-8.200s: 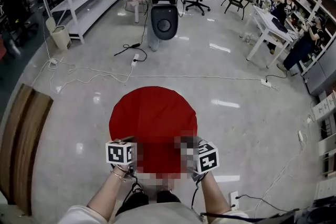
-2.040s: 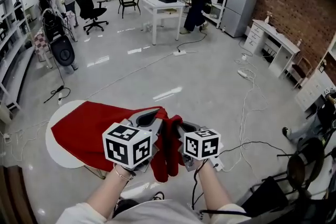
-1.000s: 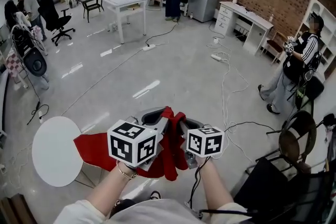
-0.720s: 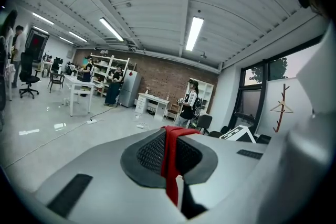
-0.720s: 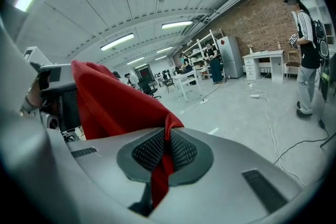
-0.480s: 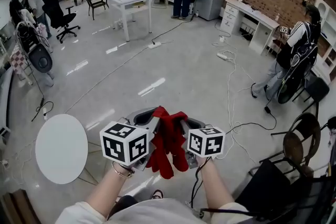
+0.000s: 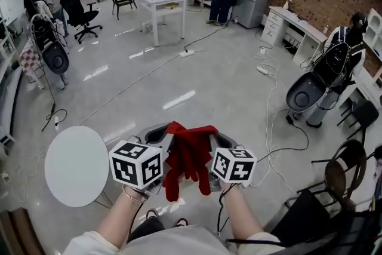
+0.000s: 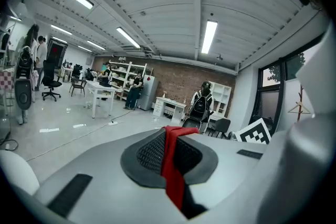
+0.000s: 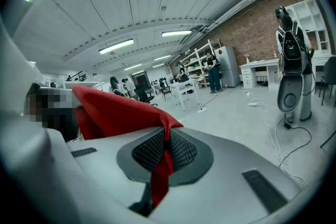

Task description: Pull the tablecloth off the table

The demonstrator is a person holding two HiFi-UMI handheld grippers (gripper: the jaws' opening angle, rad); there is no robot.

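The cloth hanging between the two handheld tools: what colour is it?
The tablecloth is plain red, with no pattern, clearest in the head view.

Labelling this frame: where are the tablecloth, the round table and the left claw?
tablecloth (image 7: 186, 155), head view, its bunched middle.
round table (image 7: 76, 165), head view, bare top.
left claw (image 8: 170, 137), left gripper view, between its shut tips.

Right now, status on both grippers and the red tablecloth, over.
Left gripper, right gripper: both shut on red fabric tablecloth. Cloth clear of round white table, hanging between them. Nothing snagging it.
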